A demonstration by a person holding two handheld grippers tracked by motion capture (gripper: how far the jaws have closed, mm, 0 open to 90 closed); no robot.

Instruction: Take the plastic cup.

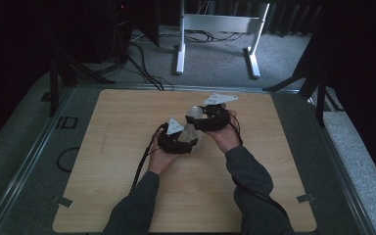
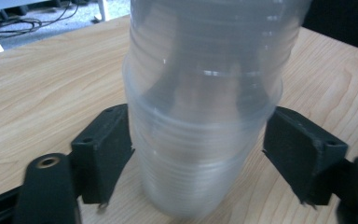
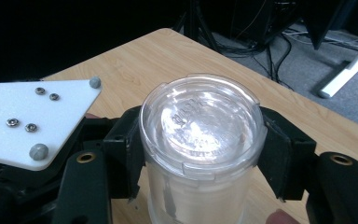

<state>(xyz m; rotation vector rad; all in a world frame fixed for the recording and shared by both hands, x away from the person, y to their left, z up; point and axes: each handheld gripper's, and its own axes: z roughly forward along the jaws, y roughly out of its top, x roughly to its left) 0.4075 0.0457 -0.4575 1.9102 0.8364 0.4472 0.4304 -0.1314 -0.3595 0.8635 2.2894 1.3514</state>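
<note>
A clear plastic jar (image 1: 194, 128) stands upright on the wooden table (image 1: 117, 127), a little right of its middle. In the left gripper view the ribbed jar (image 2: 200, 116) sits between my left gripper's (image 2: 198, 154) black pads, which press on its lower body from both sides. My right gripper (image 3: 200, 154) comes in higher and is shut on the round clear lid (image 3: 203, 123) at the jar's top. In the high view the left gripper (image 1: 190, 140) holds the jar from the near left and the right gripper (image 1: 199, 119) from the right. The left gripper's white plate (image 3: 32, 119) shows beside the lid.
A black cable loop (image 1: 66, 159) lies off the table's left edge on the grey surround. Behind the table stand a white leg frame (image 1: 215, 29) and loose cables (image 1: 142, 63) on the carpet. Dark stands flank both back corners.
</note>
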